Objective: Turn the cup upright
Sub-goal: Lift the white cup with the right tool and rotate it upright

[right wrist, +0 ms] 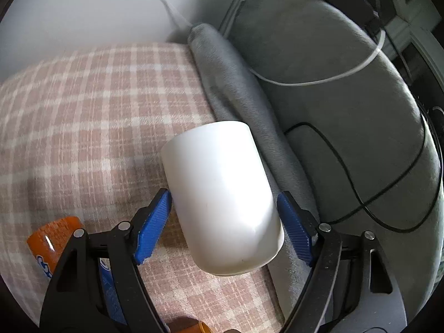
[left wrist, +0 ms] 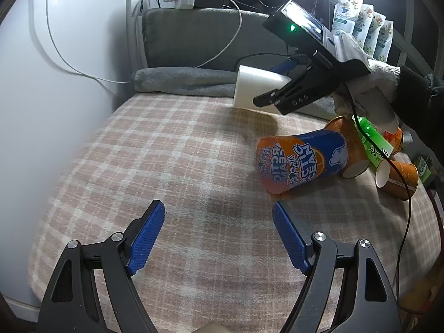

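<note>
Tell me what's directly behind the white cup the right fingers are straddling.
Behind the white cup runs a rolled grey blanket, with the grey cushion beyond it. Where cup meets blanket is hidden by the cup's body; the cup's inside isn't visible either.

Plaid blanket (left wrist: 172,149), grey cushion (left wrist: 199,38) behind, pale wall (left wrist: 41,69) left.

Cup (right wrist: 219,197) on blanket (right wrist: 83,116), between right tongs (right wrist: 224,222).
</note>
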`<state>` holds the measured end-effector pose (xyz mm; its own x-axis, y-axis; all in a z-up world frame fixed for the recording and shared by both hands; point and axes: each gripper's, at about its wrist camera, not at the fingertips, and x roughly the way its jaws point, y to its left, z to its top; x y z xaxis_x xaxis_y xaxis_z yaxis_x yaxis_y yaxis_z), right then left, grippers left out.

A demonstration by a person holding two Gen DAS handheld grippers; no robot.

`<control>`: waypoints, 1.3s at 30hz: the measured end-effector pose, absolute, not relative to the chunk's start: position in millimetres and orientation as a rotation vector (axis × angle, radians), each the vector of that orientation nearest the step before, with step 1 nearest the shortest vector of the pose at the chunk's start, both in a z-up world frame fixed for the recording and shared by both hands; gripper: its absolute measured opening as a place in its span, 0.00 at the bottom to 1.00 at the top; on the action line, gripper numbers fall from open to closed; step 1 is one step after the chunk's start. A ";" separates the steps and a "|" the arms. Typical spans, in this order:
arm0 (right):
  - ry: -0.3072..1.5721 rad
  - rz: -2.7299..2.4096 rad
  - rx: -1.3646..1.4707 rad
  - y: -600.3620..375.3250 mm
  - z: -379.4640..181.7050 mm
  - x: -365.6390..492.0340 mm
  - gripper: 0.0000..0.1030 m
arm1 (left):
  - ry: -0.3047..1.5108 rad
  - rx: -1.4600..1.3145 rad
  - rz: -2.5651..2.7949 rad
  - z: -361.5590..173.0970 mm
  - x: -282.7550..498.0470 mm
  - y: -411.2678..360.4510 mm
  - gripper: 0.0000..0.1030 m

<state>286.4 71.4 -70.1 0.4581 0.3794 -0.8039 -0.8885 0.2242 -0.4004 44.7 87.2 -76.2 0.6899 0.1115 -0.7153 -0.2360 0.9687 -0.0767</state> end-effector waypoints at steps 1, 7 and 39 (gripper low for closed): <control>0.633 0.959 -0.959 68.4 -65.5 288.7 0.78 | 0.785 -0.166 0.196 -75.7 44.4 86.9 0.78; 0.603 0.933 -0.864 50.5 -36.5 294.1 0.78 | 0.779 -0.162 0.203 -74.2 44.3 86.4 0.78; 0.729 0.826 -0.386 -126.1 -24.4 129.2 0.77 | 0.701 -0.101 0.042 -50.2 7.1 28.6 0.78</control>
